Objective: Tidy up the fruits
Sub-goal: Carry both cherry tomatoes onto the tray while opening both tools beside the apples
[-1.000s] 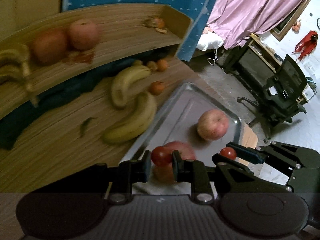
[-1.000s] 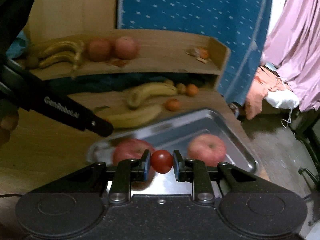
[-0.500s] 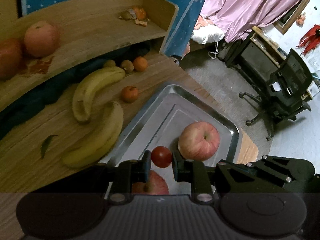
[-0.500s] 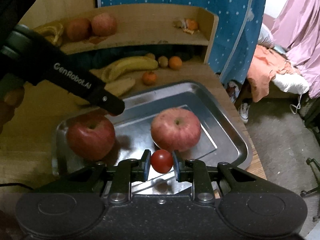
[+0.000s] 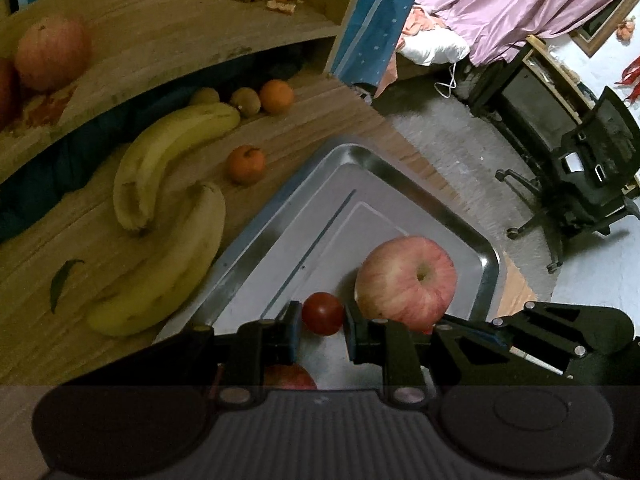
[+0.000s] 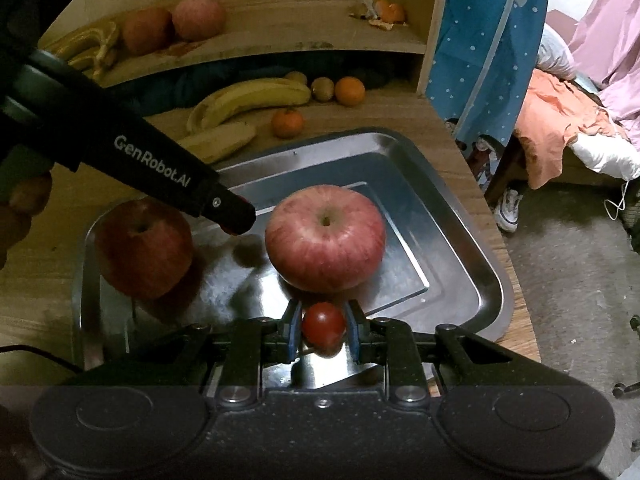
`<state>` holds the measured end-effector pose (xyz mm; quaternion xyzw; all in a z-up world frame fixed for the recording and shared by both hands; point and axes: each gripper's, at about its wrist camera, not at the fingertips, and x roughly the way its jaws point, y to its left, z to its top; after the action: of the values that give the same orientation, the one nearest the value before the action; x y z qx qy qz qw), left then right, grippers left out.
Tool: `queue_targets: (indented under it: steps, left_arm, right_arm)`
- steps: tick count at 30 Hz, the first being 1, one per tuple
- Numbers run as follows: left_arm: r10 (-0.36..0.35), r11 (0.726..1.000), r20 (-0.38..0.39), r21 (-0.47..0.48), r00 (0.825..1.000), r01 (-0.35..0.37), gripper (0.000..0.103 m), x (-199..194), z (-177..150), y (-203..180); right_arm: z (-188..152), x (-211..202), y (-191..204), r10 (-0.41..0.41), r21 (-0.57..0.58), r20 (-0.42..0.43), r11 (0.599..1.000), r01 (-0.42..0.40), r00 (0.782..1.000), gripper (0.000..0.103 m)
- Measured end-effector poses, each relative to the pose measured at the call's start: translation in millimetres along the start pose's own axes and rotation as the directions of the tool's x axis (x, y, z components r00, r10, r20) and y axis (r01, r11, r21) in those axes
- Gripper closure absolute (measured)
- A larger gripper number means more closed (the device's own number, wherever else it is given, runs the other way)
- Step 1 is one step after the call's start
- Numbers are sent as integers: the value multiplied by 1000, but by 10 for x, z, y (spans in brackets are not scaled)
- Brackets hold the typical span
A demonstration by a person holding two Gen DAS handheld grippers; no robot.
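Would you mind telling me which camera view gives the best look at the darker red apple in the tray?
The right wrist view: the darker red apple shows almost whole at the tray's left end, only its top edge crossed by the left gripper. In the left wrist view only a sliver of it peeks out beneath the jaws.

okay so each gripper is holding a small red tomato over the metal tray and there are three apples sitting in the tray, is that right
Not quite: the tray holds two apples, not three, as the right wrist view shows, a pale striped apple in the middle and a darker apple at its left end. The rest stands: the left gripper and right gripper each hold a small red tomato over it.
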<state>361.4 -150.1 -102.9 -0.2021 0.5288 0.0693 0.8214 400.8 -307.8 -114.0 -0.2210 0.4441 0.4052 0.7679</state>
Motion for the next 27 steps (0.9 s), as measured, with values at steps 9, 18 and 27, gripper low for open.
queue_targets:
  steps: [9, 18, 27]
  left_arm:
    - [11, 1000, -19, -8, 1000, -11, 78, 75, -7, 0]
    - [9, 1000, -4, 22, 1000, -9, 60, 20, 5, -47]
    - [-2, 999, 71, 42, 998, -1, 18, -292, -10, -25]
  right_arm:
    - [-13, 33, -28, -3, 6, -3, 1000, 3, 1000, 75]
    - [-42, -27, -7, -33, 20, 12, 999, 33, 999, 45]
    - [-51, -234, 100, -76, 58, 38, 996, 74, 996, 16]
